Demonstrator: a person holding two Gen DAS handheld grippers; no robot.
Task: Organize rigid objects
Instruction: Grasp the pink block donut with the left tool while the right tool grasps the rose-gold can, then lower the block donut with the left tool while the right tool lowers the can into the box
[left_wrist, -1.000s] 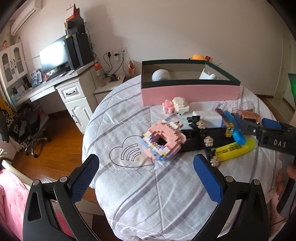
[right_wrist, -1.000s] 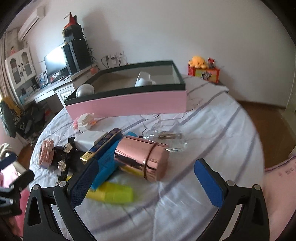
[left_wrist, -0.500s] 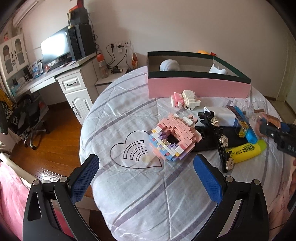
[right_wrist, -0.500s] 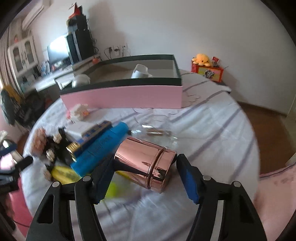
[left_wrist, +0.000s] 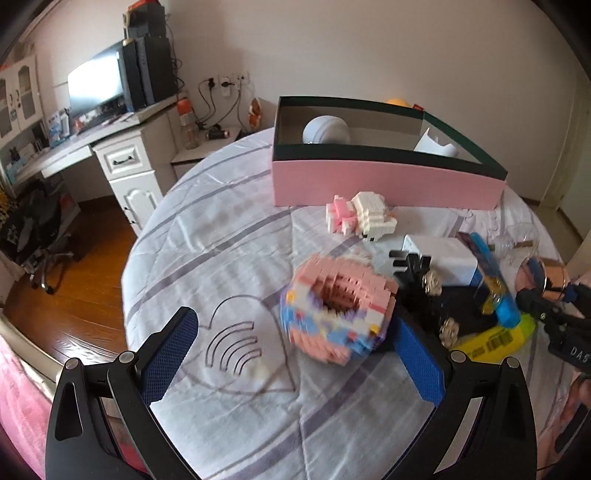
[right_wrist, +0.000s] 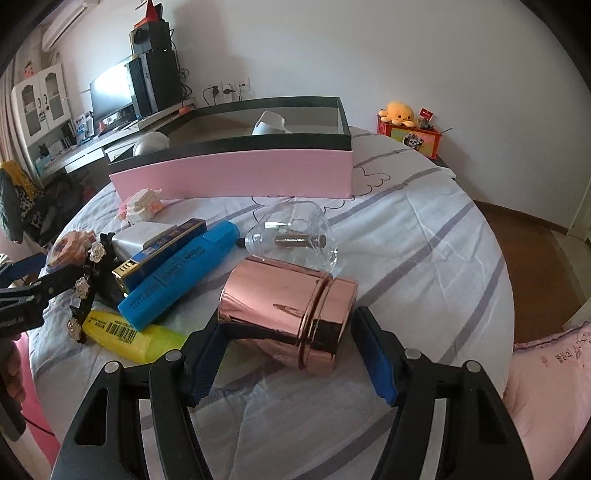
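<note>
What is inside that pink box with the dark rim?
Inside the pink box sit a rounded grey-white object at one end and a white cup-like piece nearer the other. The front wall covers their lower parts and much of the floor, so more could lie there.

Between the blue pads of the right tongs (right_wrist: 290, 354) lies a shiny rose-gold canister (right_wrist: 288, 314) on its side, lid end toward the right pad; just beyond it rests a clear glass bottle (right_wrist: 295, 236), also tipped over, and to their left a blue highlighter (right_wrist: 181, 275) lies across a yellow one (right_wrist: 133, 338) beside a black flowered clip (right_wrist: 88, 284). Ahead of the left tongs (left_wrist: 295, 350), near the right pad, sits a pink and blue brick-built ring (left_wrist: 336, 308). Farther off stand a small pink and white brick figure (left_wrist: 360, 218) and the open pink box (left_wrist: 384, 184).
</note>
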